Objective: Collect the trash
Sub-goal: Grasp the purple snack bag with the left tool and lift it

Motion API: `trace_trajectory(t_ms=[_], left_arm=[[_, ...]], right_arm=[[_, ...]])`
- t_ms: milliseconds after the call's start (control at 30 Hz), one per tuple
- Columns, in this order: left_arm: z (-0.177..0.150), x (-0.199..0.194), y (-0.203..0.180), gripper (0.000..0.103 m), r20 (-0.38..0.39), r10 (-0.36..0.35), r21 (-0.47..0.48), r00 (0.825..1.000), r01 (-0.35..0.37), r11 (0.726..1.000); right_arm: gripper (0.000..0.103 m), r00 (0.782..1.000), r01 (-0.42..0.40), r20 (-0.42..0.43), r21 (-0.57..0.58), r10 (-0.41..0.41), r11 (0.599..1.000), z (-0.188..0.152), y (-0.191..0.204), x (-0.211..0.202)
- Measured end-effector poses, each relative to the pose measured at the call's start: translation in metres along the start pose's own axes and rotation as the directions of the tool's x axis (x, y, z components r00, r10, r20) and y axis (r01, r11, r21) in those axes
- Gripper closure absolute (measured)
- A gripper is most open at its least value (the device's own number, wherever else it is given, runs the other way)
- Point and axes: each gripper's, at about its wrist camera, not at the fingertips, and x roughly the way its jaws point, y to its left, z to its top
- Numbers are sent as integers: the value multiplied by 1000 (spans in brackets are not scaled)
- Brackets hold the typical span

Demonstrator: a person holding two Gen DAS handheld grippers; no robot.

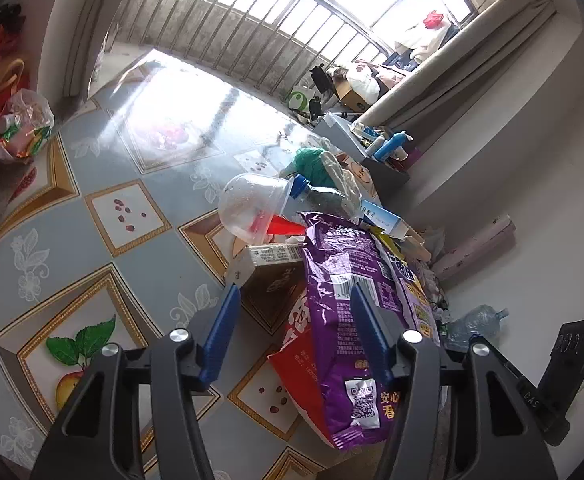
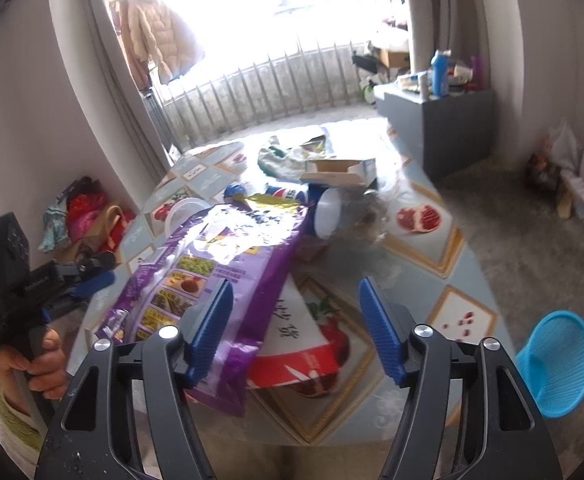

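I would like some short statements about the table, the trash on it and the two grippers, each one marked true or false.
1. A purple snack bag lies on top of a red and white bag. True.
2. The clear plastic cup stands upright and is full of liquid. False: it lies on its side and looks empty.
3. The left gripper is open, with nothing pressed between its blue pads. True.
4. The right gripper is clamped on a bottle. False: its jaws stand apart, over the bags.
5. The table has a plain white top. False: it is patterned with fruit and flowers.
6. A blue basket shows beside the table. True.
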Motion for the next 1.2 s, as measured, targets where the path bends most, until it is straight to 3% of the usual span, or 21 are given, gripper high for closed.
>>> trace_trajectory(t_ms=[200,400,633,767,967,1133,1200], left_arm=[[3,8,12,57,-16,-35,-29,999,35,999],[3,19,24,58,-64,-101,-92,993,95,991],[4,38,35,58,-138,-212,-204,967,181,962],[6,42,39,58,-158,-267,-253,951,222,942],[8,35,33,59,-151,-380,-289,912,327,900],[14,26,22,59,-139,-383,-244,913,344,907],[17,22,16,66,-138,-369,-208,919,338,918]], right_arm=[[45,989,-123,-69,133,133,983,7,-15,18],[52,966,-207,-104,249,238,946,10,-26,26],[77,952,-228,-143,266,273,937,8,-20,32],[84,946,-237,-152,275,285,932,6,-20,34],[86,943,-243,-157,279,294,929,3,-19,37],[86,941,-244,-157,297,299,923,0,-19,43],[86,939,-254,-146,311,311,916,-1,-21,43]])
